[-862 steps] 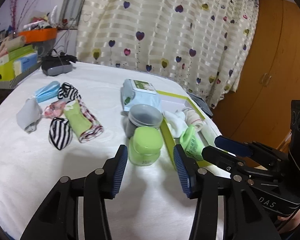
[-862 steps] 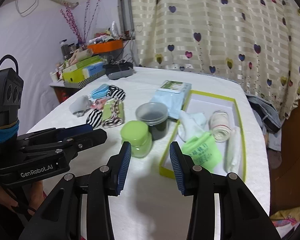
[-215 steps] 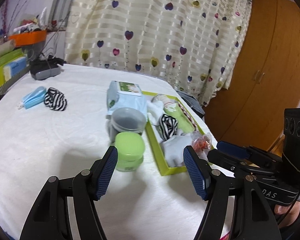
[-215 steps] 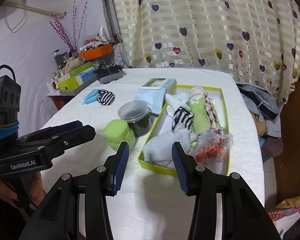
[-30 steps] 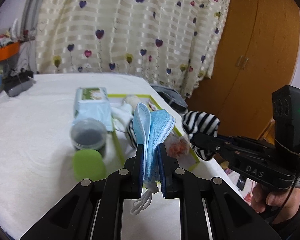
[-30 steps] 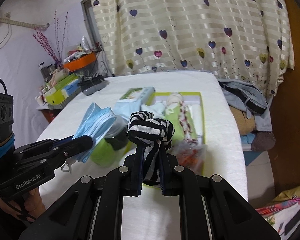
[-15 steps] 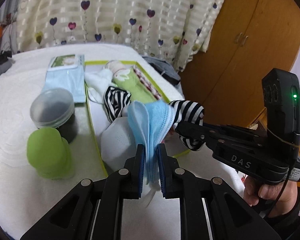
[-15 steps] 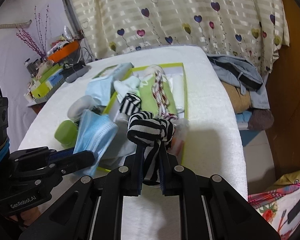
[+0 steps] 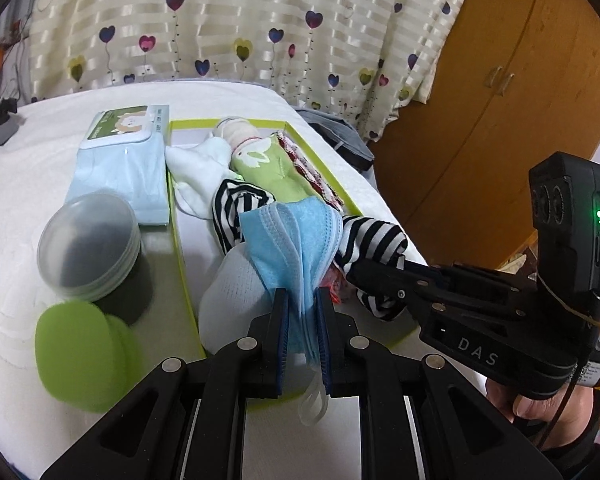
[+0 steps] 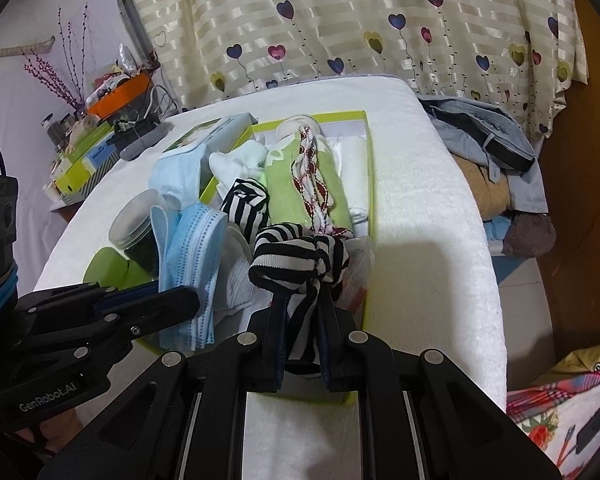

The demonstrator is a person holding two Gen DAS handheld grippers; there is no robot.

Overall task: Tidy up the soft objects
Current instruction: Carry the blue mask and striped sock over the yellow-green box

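Observation:
My left gripper (image 9: 302,300) is shut on a folded blue face mask (image 9: 296,236), held low over the near end of the yellow-green box (image 9: 178,236). My right gripper (image 10: 302,304) is shut on a black-and-white striped sock (image 10: 296,258), also low over the box's near end, just right of the mask (image 10: 192,248). The right gripper (image 9: 354,270) with its sock (image 9: 374,240) shows in the left wrist view too. Inside the box lie a second striped sock (image 10: 246,202), a green rolled cloth (image 10: 300,184), white socks (image 9: 198,166) and a grey-white sock (image 9: 232,292).
Left of the box stand a dark jar with a clear lid (image 9: 88,240), a green-lidded jar (image 9: 78,348) and a wet-wipes pack (image 9: 122,160). Clothes are piled on a stool (image 10: 496,160) past the table's right edge. Clutter fills a shelf (image 10: 100,120) at far left.
Both grippers came down and forward over the box's near end, carrying the mask and the striped sock with them. Neither grip has changed.

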